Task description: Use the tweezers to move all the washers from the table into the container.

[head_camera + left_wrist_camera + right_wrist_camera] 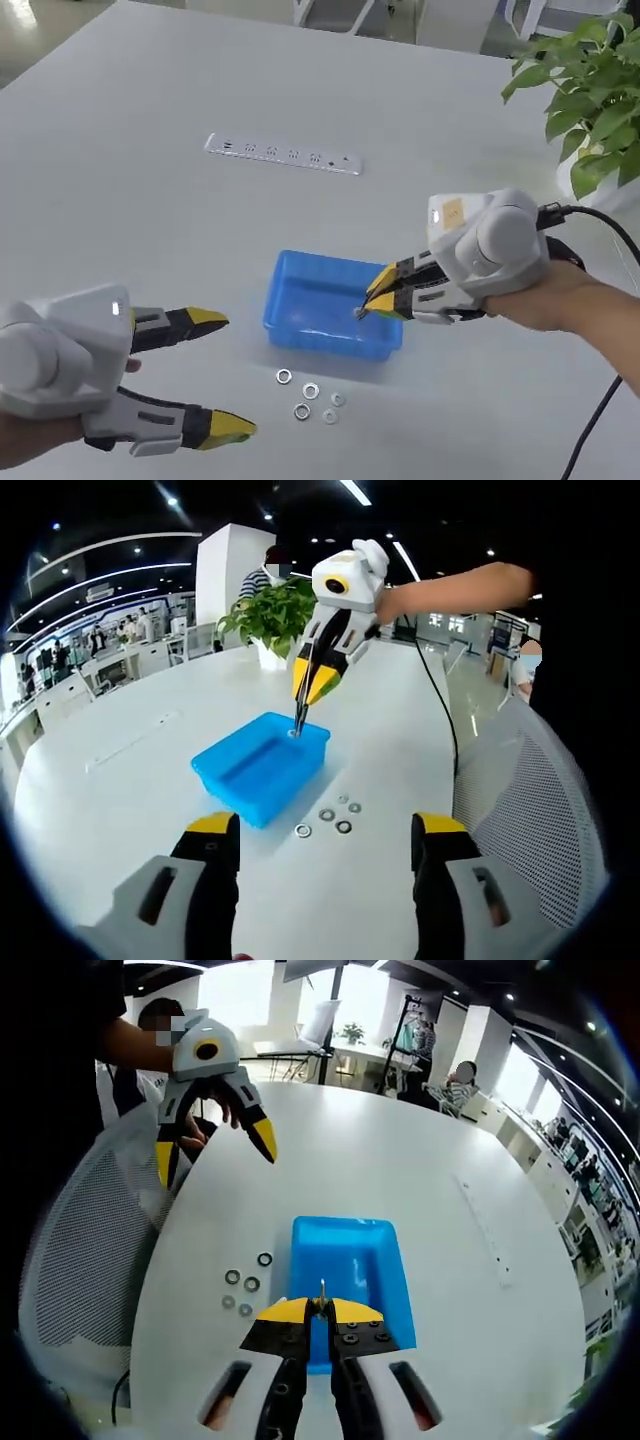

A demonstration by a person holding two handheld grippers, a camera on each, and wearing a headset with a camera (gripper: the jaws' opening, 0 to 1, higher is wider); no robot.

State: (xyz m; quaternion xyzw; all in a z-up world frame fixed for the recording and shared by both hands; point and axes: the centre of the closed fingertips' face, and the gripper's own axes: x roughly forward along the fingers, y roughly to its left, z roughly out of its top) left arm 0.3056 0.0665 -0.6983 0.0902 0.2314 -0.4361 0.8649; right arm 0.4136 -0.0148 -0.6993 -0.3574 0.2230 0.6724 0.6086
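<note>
A blue container (300, 300) stands mid-table. Several silver washers (311, 390) lie loose on the table just in front of it. My right gripper (385, 292) is shut on thin tweezers (364, 310), whose tip hangs over the container's right part. A small pale speck sits at the tip, too small to identify. The right gripper view has the shut gripper (320, 1308), the tweezers (322, 1290), the container (365, 1250) and the washers (252, 1284). My left gripper (228, 375) hovers open to the left of the washers, holding nothing. In its own view the gripper (327, 823) frames the washers (344, 826), with the container (230, 770) beyond.
A white power strip (282, 155) lies farther back on the table. A potted green plant (590, 100) stands at the far right, and a black cable (600, 400) trails from my right gripper. A mesh chair (540, 810) is beside the table edge.
</note>
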